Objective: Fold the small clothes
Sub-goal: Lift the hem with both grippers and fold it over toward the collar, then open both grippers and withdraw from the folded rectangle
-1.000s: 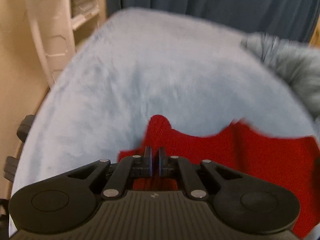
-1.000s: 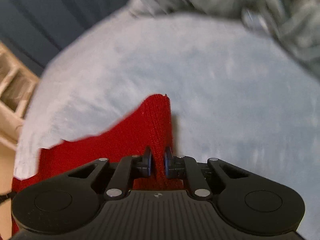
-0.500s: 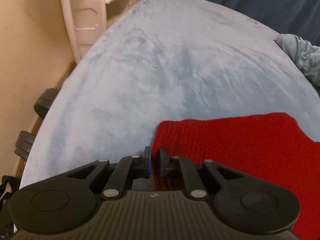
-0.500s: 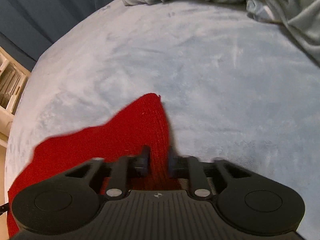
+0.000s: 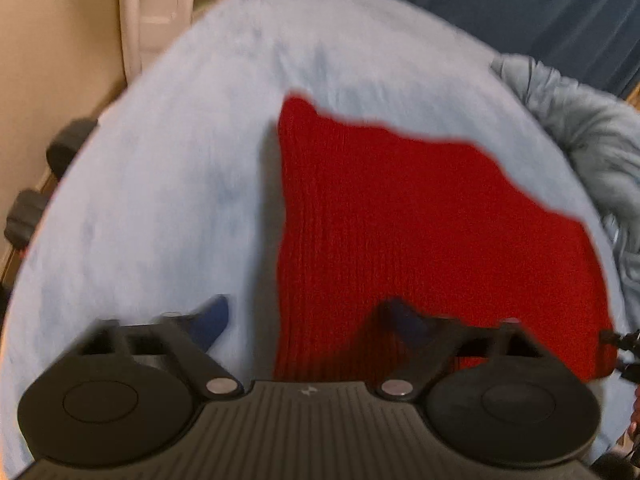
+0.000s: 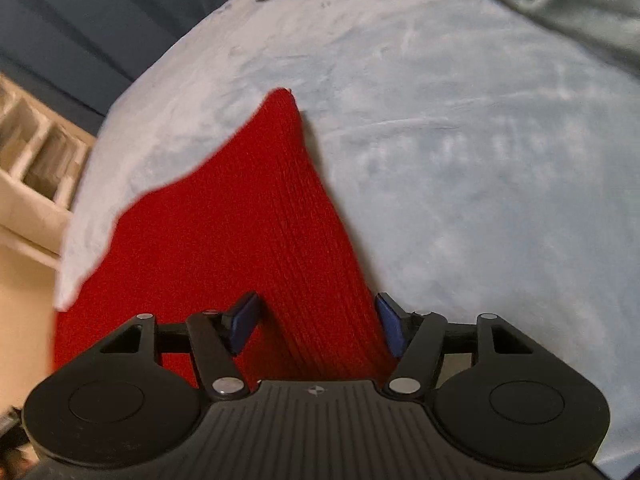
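Red knit garment [image 5: 420, 220] is being released on the bed [image 6: 460, 140] by both opening claws, left claw [image 5: 308, 320] and right claw [image 6: 318, 320]; further folds are probably remaining.

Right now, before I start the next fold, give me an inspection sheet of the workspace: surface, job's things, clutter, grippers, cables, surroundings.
Surface: light blue plush blanket, bare around the garment.
Job's things: one red knit garment lying on the blanket; one corner points away in the right wrist view.
Clutter: a heap of grey-blue fabric at the blanket's far edge.
Grippers: left gripper opening, pads clear of the knit, the garment's edge between them; right gripper opening, the red corner strip between its jaws, pads not pressing.
Cables: nothing seen for certain.
Surroundings: dark blue curtain behind; pale shelving and beige wall to the side.
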`<state>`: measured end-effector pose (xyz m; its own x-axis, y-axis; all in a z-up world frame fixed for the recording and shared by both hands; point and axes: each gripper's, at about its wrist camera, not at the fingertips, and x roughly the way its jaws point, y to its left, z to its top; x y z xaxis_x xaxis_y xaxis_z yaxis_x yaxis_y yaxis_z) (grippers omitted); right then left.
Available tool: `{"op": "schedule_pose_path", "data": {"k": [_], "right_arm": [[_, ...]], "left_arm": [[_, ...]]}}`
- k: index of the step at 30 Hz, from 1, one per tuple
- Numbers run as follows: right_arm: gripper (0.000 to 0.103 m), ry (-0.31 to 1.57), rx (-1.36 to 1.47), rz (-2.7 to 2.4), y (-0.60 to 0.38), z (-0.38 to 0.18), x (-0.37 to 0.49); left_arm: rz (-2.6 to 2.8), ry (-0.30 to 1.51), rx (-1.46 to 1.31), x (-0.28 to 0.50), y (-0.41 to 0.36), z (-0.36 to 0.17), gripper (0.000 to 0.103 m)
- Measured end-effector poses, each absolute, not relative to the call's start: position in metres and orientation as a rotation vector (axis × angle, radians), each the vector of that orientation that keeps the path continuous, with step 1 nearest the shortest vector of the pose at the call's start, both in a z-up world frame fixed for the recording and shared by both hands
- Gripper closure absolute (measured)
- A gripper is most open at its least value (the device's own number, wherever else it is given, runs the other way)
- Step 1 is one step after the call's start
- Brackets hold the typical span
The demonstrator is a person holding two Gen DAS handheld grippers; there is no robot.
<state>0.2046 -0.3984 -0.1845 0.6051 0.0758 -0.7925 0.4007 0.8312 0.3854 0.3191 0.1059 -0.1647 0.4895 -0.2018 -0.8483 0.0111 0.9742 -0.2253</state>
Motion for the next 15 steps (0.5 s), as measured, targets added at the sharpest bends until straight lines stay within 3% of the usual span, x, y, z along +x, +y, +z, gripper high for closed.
{"op": "schedule_pose_path", "data": {"k": [1,2,3,8,9,10,13,15], "right_arm": [[0.067,0.918,0.529,-0.212,-0.394,-0.183,0.205],[0.081,0.92,0.51,-0.224,-0.393,-0.18,0.206],[0.088,0.909,0.518,-0.237,-0.396,-0.177,0.206],[0.086,0.943,0.559,-0.281,-0.418,-0.198,0.209],[0.085,0.945,0.551,-0.279,-0.416,-0.204,0.209],[0.08,0.94,0.538,-0.289,-0.415,-0.203,0.208],[0.053,0.965,0.569,-0.349,-0.419,-0.184,0.2],[0.052,0.959,0.58,-0.357,-0.417,-0.161,0.186]], "left_arm": [[-0.155,1.083,-0.237,0.32,0.107,-0.17,0.091],[-0.12,1.088,-0.263,0.318,0.111,-0.169,0.091],[-0.11,1.078,-0.268,0.314,0.115,-0.166,0.091],[-0.087,1.102,-0.322,0.301,0.129,-0.19,0.087],[-0.085,1.093,-0.365,0.298,0.134,-0.194,0.08],[-0.073,1.082,-0.399,0.296,0.139,-0.195,0.066],[-0.039,1.066,-0.373,0.29,0.143,-0.179,0.045],[-0.031,1.023,-0.267,0.279,0.137,-0.156,0.035]]}}
